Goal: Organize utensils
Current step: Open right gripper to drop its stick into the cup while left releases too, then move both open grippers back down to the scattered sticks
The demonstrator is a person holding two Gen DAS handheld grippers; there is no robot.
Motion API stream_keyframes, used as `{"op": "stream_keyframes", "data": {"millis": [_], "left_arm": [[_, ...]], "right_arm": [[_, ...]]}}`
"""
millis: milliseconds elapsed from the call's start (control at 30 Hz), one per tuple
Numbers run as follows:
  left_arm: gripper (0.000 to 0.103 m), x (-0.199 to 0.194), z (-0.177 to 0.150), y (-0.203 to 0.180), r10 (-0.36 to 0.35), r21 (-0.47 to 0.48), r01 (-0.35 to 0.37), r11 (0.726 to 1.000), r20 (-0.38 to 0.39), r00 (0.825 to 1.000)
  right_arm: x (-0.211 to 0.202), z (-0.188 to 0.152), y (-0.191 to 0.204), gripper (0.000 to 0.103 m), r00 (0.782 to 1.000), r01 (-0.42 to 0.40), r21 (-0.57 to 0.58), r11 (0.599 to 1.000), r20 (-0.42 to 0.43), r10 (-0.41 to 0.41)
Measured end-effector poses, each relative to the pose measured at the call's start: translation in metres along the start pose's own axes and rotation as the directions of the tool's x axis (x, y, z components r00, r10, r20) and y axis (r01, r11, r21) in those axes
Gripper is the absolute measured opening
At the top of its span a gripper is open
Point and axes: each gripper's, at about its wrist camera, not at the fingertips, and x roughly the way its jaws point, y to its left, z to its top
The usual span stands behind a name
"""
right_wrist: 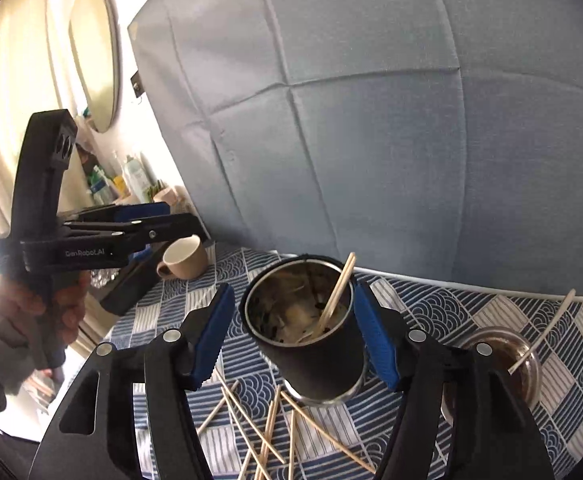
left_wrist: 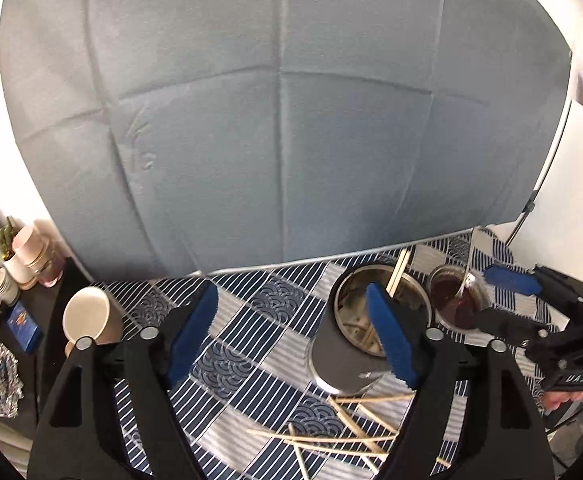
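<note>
Right claw: fingers spread wide, holding nothing. The dark metal cup stands between the blue pads, neither clearly touching its wall. One chopstick leans inside the cup, tip above the rim. Loose chopsticks lie crisscrossed on the patterned tabletop in front of the cup, below the claw.

Left claw: wide open, empty, held above the tabletop left of the cup; its right pad overlaps the cup's rim in view.

A glass jar with a pale stick in it sits right of the cup, partly hidden by the right claw's finger. A beige mug lies on its side, far left. Cup contents are unclear; lower chopstick ends are cut off by the frame.
</note>
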Motion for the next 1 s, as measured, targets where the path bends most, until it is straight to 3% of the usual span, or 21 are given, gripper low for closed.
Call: {"op": "stream_keyframes", "data": {"millis": [200,333,500,1000], "left_arm": [[0.09,-0.005,-0.016,0.006,0.05,0.007,-0.05,0.999,-0.028,0.998],[0.096,0.001,-0.031,0.008,0.077,-0.002,-0.077,0.997,-0.078,0.994],[0.097,0.012,-0.052,0.01,0.099,0.001,-0.1,0.995,-0.152,0.984],[0.097,0.045,-0.125,0.023,0.142,-0.034,-0.166,0.985,-0.37,0.918]], "right_arm": [[-0.004,-0.015,0.005,0.075,0.999,0.015,-0.034,0.999,-0.049,-0.017],[-0.005,-0.025,0.006,0.079,0.997,0.007,-0.042,0.999,-0.078,-0.01],[-0.001,-0.041,0.007,0.082,0.991,0.013,-0.079,0.997,-0.135,-0.024],[0.045,-0.08,-0.002,0.083,0.944,-0.031,-0.155,0.987,-0.33,-0.022]]}}
